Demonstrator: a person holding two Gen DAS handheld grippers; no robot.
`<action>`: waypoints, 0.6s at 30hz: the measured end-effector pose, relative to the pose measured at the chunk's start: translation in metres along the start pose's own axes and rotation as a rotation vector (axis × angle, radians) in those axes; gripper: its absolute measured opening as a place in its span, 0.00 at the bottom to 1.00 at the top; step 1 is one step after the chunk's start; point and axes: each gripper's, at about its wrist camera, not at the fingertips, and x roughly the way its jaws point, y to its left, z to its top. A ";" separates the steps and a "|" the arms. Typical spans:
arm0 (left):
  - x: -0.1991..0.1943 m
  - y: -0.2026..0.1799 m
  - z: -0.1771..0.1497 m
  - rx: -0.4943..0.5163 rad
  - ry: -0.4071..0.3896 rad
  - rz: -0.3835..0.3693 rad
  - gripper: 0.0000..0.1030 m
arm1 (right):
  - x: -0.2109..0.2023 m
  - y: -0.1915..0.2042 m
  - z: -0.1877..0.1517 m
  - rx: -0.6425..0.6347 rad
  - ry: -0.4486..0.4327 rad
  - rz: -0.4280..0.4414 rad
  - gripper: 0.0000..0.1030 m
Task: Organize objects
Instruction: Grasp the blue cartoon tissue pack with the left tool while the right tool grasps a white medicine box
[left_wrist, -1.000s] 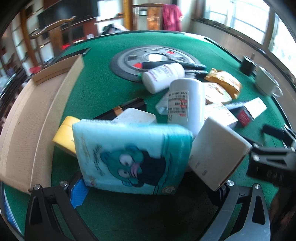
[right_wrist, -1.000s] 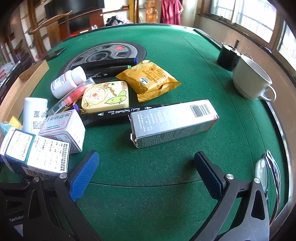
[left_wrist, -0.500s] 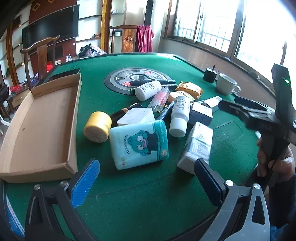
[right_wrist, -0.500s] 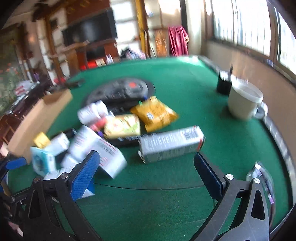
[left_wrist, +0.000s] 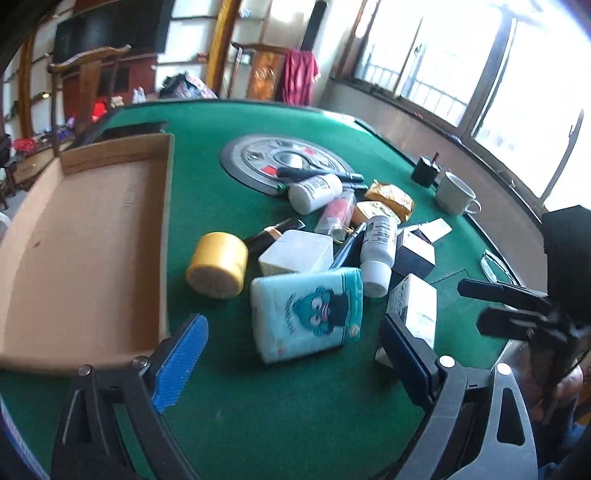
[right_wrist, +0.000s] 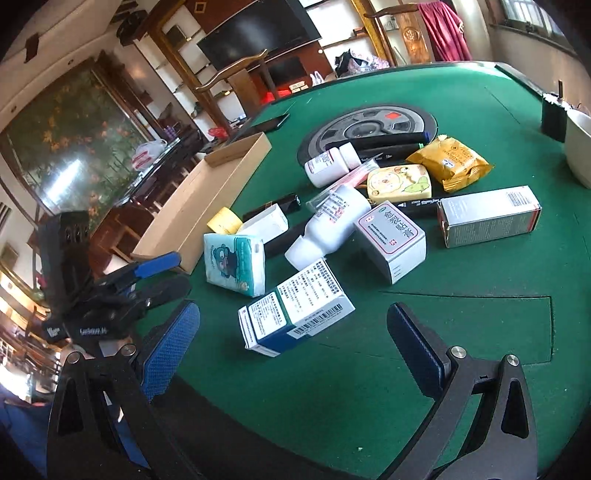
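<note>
A pile of small items lies on the green table (left_wrist: 207, 206). In the left wrist view a light blue tissue pack (left_wrist: 308, 314) with a cartoon bear lies just ahead of my open, empty left gripper (left_wrist: 295, 354). Beside it are a yellow jar (left_wrist: 218, 264), a white box (left_wrist: 295, 254) and a white bottle (left_wrist: 376, 247). In the right wrist view my open, empty right gripper (right_wrist: 295, 350) hovers near a blue and white medicine box (right_wrist: 295, 314). The tissue pack (right_wrist: 236, 264) stands to its left.
An empty cardboard tray (left_wrist: 85, 236) lies at the left of the table; it also shows in the right wrist view (right_wrist: 207, 203). A white mug (left_wrist: 456, 192), a yellow snack bag (right_wrist: 448, 160), a grey carton (right_wrist: 489, 216) and a round grey disc (right_wrist: 369, 129) lie further back.
Both grippers have pulled back and up from the pile. The tissue pack, close between the left fingers a second ago, now lies free on the table in front of them.
</note>
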 end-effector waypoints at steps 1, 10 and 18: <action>0.006 0.001 0.003 -0.010 0.011 -0.001 0.89 | 0.002 0.001 0.000 0.003 0.003 0.000 1.00; 0.012 -0.029 -0.011 0.053 0.088 -0.181 0.89 | -0.004 -0.009 0.001 0.039 0.030 0.020 1.00; -0.018 -0.041 -0.014 0.167 -0.001 -0.134 0.89 | -0.011 -0.012 -0.001 0.051 0.022 0.013 1.00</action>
